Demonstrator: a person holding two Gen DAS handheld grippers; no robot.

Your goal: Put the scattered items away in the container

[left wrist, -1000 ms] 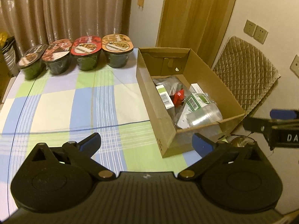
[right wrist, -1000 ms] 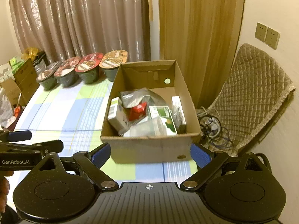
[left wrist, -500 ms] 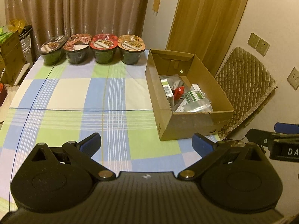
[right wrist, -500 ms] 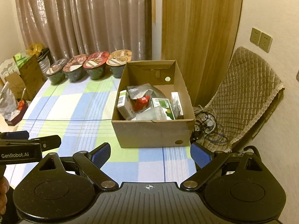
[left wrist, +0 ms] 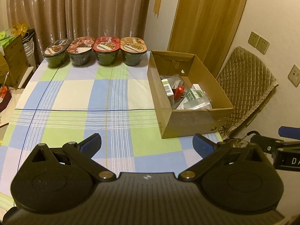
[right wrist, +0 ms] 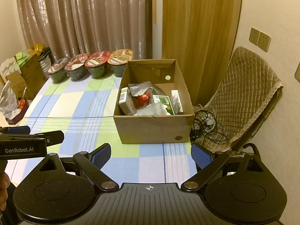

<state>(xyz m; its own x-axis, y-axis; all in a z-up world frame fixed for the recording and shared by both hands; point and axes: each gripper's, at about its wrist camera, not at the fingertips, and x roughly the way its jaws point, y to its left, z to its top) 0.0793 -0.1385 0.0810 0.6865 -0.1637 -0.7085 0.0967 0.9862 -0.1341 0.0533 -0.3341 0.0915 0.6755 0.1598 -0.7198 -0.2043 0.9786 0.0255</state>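
Note:
An open cardboard box (left wrist: pixel 189 123) (right wrist: pixel 153 129) stands at the right side of the checked tablecloth. Inside it lie a white-green carton (right wrist: pixel 125 99), a red packet (right wrist: pixel 142 99), a grey foil bag (right wrist: pixel 142 88), a green-white box (right wrist: pixel 161 101) and clear plastic. My left gripper (left wrist: pixel 147 144) is open and empty, held above the near part of the table, left of the box. My right gripper (right wrist: pixel 150 155) is open and empty, held in front of the box's near wall. Each gripper shows at the edge of the other's view.
Several lidded food bowls (left wrist: pixel 106 50) (right wrist: pixel 97 63) stand in a row at the table's far edge, before the curtain. A quilted chair (right wrist: pixel 243 97) and tangled cables (right wrist: pixel 208 123) are right of the table. Boxes and bags (right wrist: pixel 22 75) stand at the left.
Both grippers have drawn back and up from the box, so it looks smaller and farther. Both stay open and empty.

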